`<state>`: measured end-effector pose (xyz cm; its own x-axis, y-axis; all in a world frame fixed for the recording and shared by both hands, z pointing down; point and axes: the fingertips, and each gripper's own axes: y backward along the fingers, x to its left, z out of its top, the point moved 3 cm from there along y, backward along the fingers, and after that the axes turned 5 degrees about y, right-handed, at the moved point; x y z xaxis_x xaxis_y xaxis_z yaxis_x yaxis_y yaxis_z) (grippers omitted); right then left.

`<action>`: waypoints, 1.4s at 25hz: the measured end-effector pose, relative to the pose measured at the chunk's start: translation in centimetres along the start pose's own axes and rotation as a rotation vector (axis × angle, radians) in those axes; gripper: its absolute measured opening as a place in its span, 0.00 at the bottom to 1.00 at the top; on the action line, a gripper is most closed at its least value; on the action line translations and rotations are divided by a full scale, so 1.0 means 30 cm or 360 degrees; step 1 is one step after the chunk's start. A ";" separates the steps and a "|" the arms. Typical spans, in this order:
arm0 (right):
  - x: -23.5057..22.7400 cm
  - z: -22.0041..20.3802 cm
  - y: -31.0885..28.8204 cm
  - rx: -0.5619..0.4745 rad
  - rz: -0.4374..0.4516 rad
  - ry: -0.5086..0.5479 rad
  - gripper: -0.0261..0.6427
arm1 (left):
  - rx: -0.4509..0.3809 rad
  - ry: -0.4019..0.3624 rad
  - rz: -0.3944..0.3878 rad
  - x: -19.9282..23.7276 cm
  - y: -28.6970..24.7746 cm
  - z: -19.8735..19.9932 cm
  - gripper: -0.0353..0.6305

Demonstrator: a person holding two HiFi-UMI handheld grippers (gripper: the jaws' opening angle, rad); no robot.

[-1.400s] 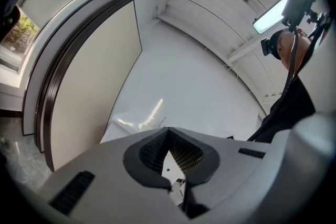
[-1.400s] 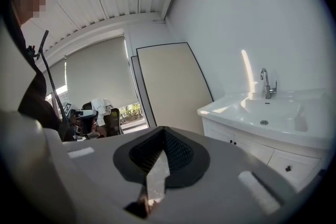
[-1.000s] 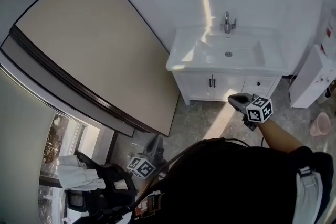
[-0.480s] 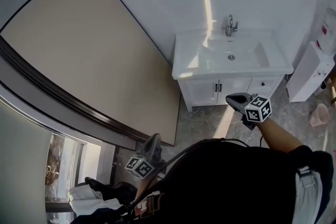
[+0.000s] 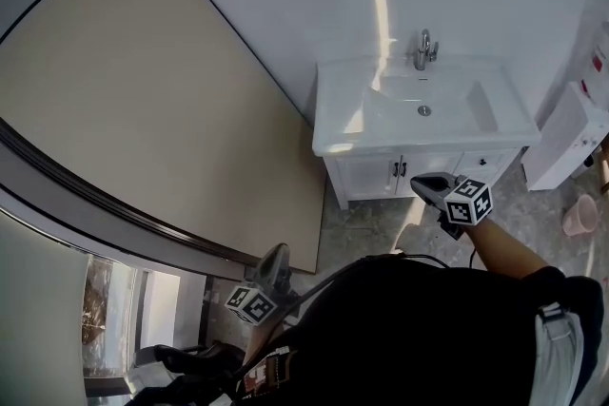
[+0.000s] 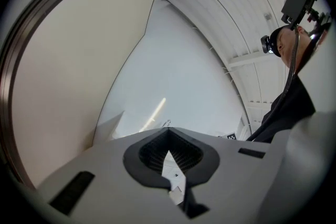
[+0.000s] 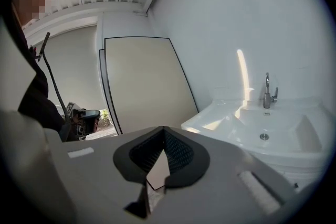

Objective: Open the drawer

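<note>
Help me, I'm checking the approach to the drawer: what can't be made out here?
- Drawer: head view, too small to read its knob; partly behind the right gripper.
- Vanity front: right gripper view, mostly behind that gripper's body, cut by the edge.
- Left gripper view: left gripper hides the vanity front; only the faucet tip shows.

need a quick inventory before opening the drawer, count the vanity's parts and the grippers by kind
faucet: 1
sink basin: 1
cabinet doors: 2
drawer: 1
left gripper and right gripper: 2
total: 7
</note>
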<state>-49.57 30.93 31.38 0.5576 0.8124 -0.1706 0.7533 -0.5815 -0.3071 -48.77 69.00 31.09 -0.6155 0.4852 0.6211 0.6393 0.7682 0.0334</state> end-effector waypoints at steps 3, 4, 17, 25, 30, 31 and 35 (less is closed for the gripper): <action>-0.127 0.045 -0.078 -0.0017 0.0055 0.0025 0.04 | -0.0032 -0.0009 0.0057 0.031 -0.127 0.030 0.04; -0.179 0.064 -0.105 -0.0022 0.0070 0.0029 0.04 | -0.0038 -0.0009 0.0072 0.034 -0.182 0.040 0.04; -0.750 0.246 -0.268 -0.0024 0.0269 0.0088 0.04 | -0.0075 -0.0060 0.0130 0.004 -0.811 0.080 0.04; -0.979 0.231 -0.269 -0.0015 0.0152 0.0000 0.04 | 0.0048 -0.0067 0.0055 0.047 -1.080 0.102 0.04; -1.058 0.230 -0.327 0.0006 0.0027 -0.0041 0.04 | 0.0111 -0.0027 -0.0056 0.169 -1.215 0.146 0.04; -1.069 0.236 -0.350 0.0010 0.0001 -0.0041 0.04 | 0.0129 -0.0025 -0.0086 0.199 -1.245 0.163 0.04; -1.141 0.303 -0.439 -0.0011 -0.0167 -0.0057 0.04 | 0.0213 -0.0010 -0.0240 0.360 -1.396 0.248 0.04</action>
<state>-81.73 11.17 32.76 0.4626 0.8699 -0.1710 0.8094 -0.4931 -0.3189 -85.62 45.16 30.57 -0.7029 0.3626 0.6120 0.4730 0.8808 0.0213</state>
